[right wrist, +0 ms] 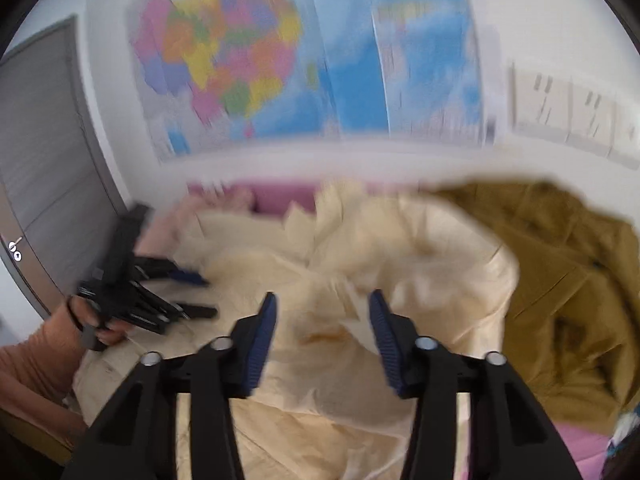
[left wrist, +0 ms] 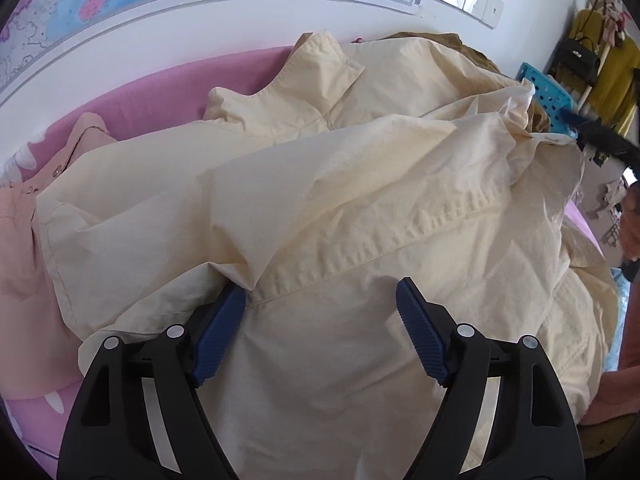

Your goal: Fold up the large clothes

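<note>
Because the cream jacket point(left wrist: 320, 208) is thin, soft cotton, it looks light and floppy, likely to sag and slide rather than hold a crease. It lies rumpled across the pink bed point(left wrist: 160, 84), partly over a brown coat point(right wrist: 560, 280). The left gripper point(left wrist: 320, 320) hovers over it, jaws wide and empty, astride a stitched seam point(left wrist: 400, 236). The right gripper point(right wrist: 320, 336) has jaws part open, nothing between them. Seams, hem or collar point(left wrist: 320, 60) seem the firmest places to pinch.

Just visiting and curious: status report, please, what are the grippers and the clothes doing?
Left gripper open over cream jacket. Right gripper open, holding nothing. Jacket rumpled, unfolded. Brown garment and pink garment crowd its edges.
</note>
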Action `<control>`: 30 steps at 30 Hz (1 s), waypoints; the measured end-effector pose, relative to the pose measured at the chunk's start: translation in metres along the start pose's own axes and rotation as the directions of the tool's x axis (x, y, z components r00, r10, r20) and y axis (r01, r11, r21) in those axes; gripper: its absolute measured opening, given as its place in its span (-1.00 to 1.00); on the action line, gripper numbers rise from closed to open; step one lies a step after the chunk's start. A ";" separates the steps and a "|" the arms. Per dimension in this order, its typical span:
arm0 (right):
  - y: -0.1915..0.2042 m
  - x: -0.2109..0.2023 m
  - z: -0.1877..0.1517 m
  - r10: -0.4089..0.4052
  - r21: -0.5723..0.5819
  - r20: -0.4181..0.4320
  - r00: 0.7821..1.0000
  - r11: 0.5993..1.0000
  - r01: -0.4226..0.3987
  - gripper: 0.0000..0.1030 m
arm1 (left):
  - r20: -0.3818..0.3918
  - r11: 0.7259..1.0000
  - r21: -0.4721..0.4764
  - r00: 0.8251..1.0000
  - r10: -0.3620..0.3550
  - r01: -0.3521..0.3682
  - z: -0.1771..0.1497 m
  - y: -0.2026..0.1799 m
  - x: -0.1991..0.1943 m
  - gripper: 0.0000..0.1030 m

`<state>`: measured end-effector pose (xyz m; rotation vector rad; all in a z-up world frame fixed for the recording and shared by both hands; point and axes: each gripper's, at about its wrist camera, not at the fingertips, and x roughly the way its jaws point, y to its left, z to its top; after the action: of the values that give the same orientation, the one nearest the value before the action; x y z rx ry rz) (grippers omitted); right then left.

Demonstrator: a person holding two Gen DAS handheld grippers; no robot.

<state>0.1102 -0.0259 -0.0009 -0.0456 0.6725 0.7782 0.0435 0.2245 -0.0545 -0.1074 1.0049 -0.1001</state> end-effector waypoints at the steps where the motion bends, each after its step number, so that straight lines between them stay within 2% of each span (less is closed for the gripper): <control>1: -0.007 0.020 -0.005 -0.030 0.007 -0.052 0.998 1.000 0.030 -0.31 | 0.001 1.000 0.005 1.000 0.009 -0.009 0.000 -0.001 0.001 0.50; 4: -0.028 0.054 -0.017 -0.082 0.043 -0.141 0.987 0.995 0.089 -0.58 | 0.009 1.000 0.015 1.000 0.025 -0.025 -0.002 -0.003 0.000 0.51; 6: -0.041 0.066 -0.024 -0.051 0.107 -0.161 0.986 0.992 0.069 -0.63 | 0.017 1.000 0.012 1.000 0.022 -0.023 -0.002 -0.002 -0.001 0.51; 10: -0.040 0.071 -0.029 -0.082 0.084 -0.170 0.982 0.992 0.098 -0.64 | 0.028 1.000 -0.014 0.999 0.020 -0.020 -0.004 0.002 -0.006 0.51; 11: -0.037 0.068 -0.028 -0.087 0.077 -0.165 0.982 0.992 0.101 -0.60 | 0.034 1.000 -0.016 0.999 0.023 -0.022 -0.005 0.002 -0.009 0.51; 13: -0.033 0.055 -0.027 -0.089 0.071 -0.139 0.986 0.992 0.099 -0.37 | 0.042 0.999 -0.016 0.998 0.040 -0.040 -0.008 0.000 -0.013 0.51; 14: -0.031 0.049 -0.025 -0.095 0.065 -0.122 0.988 0.993 0.103 -0.17 | 0.045 0.998 -0.018 0.997 0.059 -0.058 -0.010 -0.001 -0.017 0.51; 15: -0.028 0.040 -0.024 -0.097 0.060 -0.103 0.990 0.993 0.103 -0.11 | 0.050 0.998 -0.020 0.997 0.066 -0.066 -0.011 -0.001 -0.019 0.51; 19: -0.016 0.011 -0.025 -0.051 0.046 -0.053 0.997 0.997 0.053 -0.10 | 0.080 0.995 -0.031 0.992 0.097 -0.095 -0.018 -0.003 -0.031 0.51; 22: -0.006 0.007 -0.027 -0.043 0.023 -0.050 0.998 0.999 0.044 -0.10 | 0.089 0.993 -0.035 0.989 0.119 -0.116 -0.022 -0.006 -0.038 0.51; 24: -0.002 0.011 -0.030 -0.035 0.018 -0.059 0.998 0.999 0.036 -0.10 | 0.096 0.992 -0.037 0.988 0.121 -0.118 -0.025 -0.007 -0.041 0.51; 30: -0.014 0.045 -0.045 -0.047 0.064 -0.164 0.985 0.996 0.058 -0.14 | 0.107 0.988 -0.032 0.982 0.156 -0.154 -0.033 -0.014 -0.051 0.52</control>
<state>0.1181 -0.0200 -0.0648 -0.0650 0.8495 0.7055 -0.0121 0.2159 -0.0279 -0.0547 0.9025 0.0596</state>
